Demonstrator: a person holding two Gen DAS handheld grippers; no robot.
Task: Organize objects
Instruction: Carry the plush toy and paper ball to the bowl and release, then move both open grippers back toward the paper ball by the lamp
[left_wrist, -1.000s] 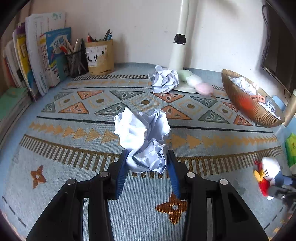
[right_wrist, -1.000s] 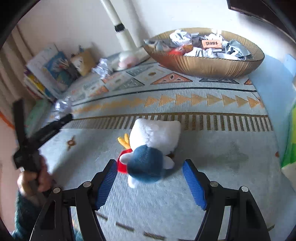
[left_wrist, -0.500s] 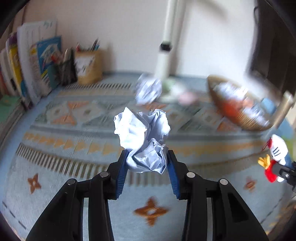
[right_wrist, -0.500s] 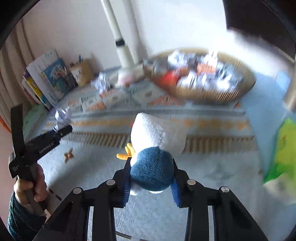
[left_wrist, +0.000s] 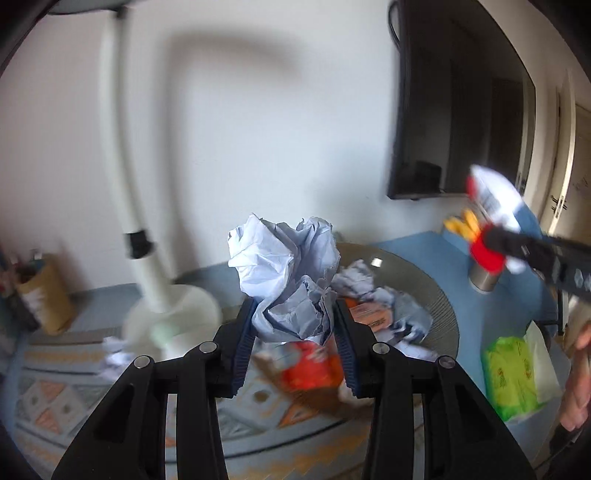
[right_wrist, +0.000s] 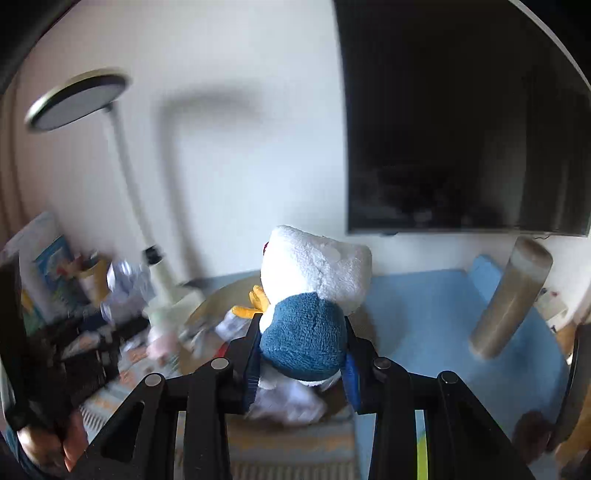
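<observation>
Left gripper (left_wrist: 293, 345): clenched on crumpled paper ball (left_wrist: 286, 275), carried aloft over woven basket (left_wrist: 439, 306) already holding paper scraps. Right gripper (right_wrist: 299, 363): clamped on plush toy (right_wrist: 314, 295), raised just beside the same basket (right_wrist: 210, 304). Step in hand, by appearance: transport to basket; next calls for lowering over the rim, then loosening each grip in turn.
</observation>
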